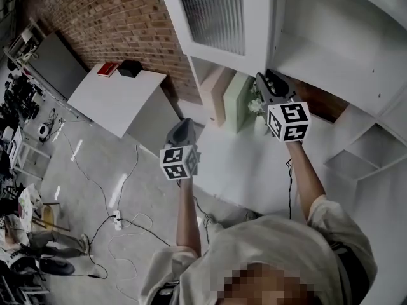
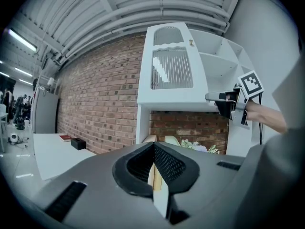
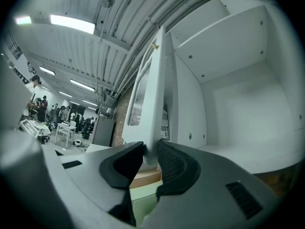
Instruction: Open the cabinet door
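Observation:
The white cabinet door (image 1: 213, 11) with a ribbed glass panel stands swung out from the cabinet (image 1: 331, 49), whose bare shelves show behind it. My right gripper (image 1: 261, 79) is at the door's lower edge. In the right gripper view its jaws (image 3: 150, 157) are shut on that edge of the door (image 3: 150, 94). My left gripper (image 1: 181, 126) hangs lower and to the left in free air, apart from the door. Its jaws (image 2: 155, 162) are shut with nothing between them. From the left gripper view the door (image 2: 171, 66) and the right gripper (image 2: 224, 101) both show.
A brick wall (image 1: 121, 18) runs behind the cabinet. Pale boards (image 1: 222, 97) and flowers (image 1: 254, 105) stand in the niche below the door. A white table (image 1: 114, 100) at the left carries a red book (image 1: 107, 69) and a black box (image 1: 130, 68). Cables (image 1: 121, 221) lie on the floor.

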{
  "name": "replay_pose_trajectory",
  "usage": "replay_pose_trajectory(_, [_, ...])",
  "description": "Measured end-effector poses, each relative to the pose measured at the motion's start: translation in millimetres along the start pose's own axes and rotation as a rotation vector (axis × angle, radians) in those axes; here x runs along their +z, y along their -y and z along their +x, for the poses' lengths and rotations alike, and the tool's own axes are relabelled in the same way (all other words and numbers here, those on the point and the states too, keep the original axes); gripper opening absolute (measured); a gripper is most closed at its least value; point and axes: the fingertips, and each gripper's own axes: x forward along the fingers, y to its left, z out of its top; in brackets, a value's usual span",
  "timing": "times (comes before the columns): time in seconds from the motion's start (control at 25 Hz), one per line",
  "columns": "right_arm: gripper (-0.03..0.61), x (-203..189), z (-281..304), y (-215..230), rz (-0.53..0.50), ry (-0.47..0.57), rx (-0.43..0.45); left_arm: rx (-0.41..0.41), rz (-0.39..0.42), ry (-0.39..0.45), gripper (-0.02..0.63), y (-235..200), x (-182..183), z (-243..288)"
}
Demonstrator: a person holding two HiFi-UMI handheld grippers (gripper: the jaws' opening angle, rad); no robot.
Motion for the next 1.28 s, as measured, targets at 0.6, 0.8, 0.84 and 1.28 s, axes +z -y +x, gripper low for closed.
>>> replay_pose_trajectory(0.6, [0.118,6,-11,-35,0.008,-0.040,-0.230,-0.279,0.033,0.000,0.026,-55,8,18])
replay_pose_trajectory(0.8, [0.118,8,-14,-42,0.006,-0.065,-0.271,-0.329,0.038,-0.002,0.026,-75,7,12])
replay_pose_trajectory(0.84, [0.118,9,-14,-43,0.007,-0.066,-0.281,-0.338,0.039,-0.004,0.026,-78,8,11])
replay_pose_trajectory(1.28, [0.118,7,-14,-45,-0.002,-0.056,-0.288,-0.369,0.013,0.008,0.026,-67,15,38])
